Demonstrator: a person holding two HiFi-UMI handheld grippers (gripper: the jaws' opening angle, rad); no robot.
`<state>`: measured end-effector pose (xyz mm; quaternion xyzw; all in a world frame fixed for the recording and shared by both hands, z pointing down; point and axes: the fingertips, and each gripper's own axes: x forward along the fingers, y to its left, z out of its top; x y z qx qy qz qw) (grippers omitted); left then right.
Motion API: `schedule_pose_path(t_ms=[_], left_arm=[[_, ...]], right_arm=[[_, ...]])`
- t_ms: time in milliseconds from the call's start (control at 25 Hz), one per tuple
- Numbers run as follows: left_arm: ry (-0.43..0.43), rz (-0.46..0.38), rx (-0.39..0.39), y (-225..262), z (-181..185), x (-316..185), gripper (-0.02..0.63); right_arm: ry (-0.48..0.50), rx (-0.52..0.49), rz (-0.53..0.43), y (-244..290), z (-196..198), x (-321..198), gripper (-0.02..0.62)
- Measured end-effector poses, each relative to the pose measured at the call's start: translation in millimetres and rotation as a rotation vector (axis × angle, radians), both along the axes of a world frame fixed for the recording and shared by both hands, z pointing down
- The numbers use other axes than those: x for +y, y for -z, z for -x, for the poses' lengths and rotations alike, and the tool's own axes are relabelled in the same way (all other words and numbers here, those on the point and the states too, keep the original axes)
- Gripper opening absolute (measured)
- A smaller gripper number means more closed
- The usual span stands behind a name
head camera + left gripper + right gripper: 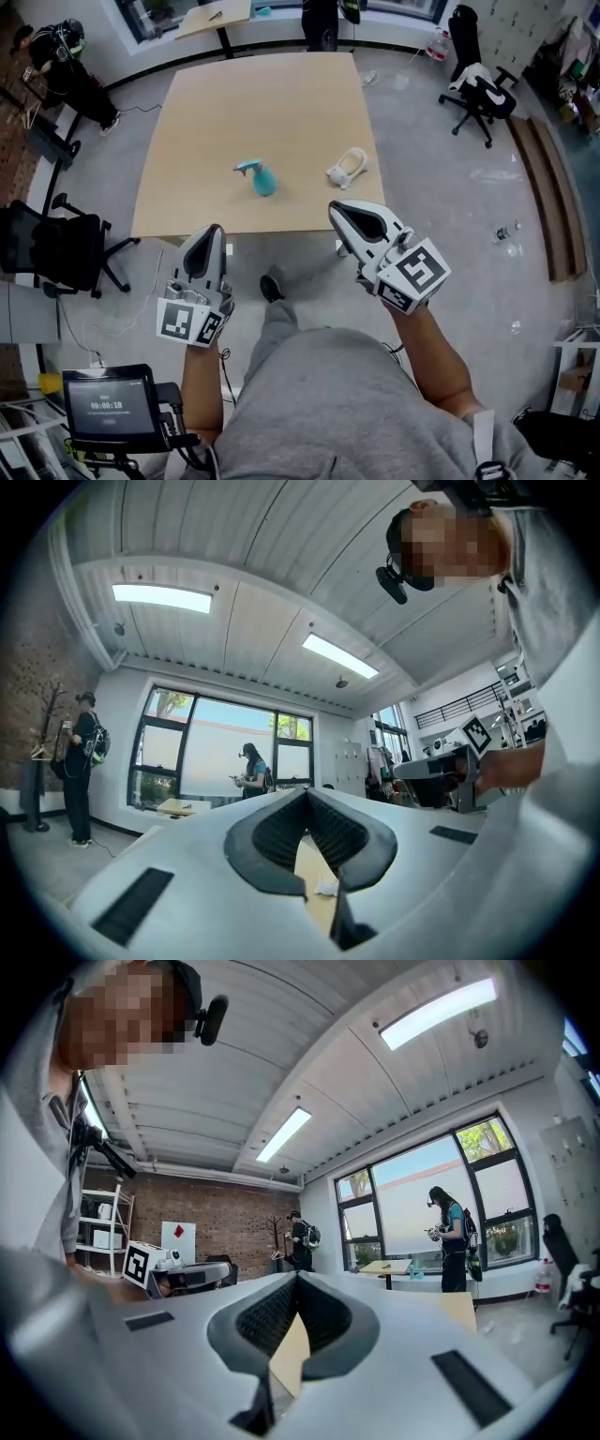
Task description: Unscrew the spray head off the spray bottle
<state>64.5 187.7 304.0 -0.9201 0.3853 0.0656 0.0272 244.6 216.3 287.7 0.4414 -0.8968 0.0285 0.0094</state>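
Observation:
A teal spray bottle (261,177) lies on its side near the front of the light wooden table (281,94), its spray head pointing left. Both grippers hang in the air short of the table's front edge, well apart from the bottle. My left gripper (214,232) is shut, jaw tips meeting with nothing between them, as the left gripper view (305,792) also shows. My right gripper (337,211) is shut and empty too, tips together in the right gripper view (297,1277). Neither gripper view shows the bottle.
A white curved object (347,167) lies on the table right of the bottle. A black office chair (56,248) stands at the left, another chair (478,94) at the right. A screen (111,405) sits at the lower left. People stand by the far windows.

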Motion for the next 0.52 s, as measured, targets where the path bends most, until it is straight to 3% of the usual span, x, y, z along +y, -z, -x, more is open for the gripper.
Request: schedule_pose_path(t_ms=[160, 520], left_arm=[[0.017, 0.023, 0.004, -7, 8, 15, 0.005], [0.034, 0.007, 0.003, 11, 40, 107, 0.005]], right_arm=[[0.012, -0.007, 0.019, -7, 3, 11, 0.005], [0.015, -0.002, -0.001, 14, 27, 96, 0.005]])
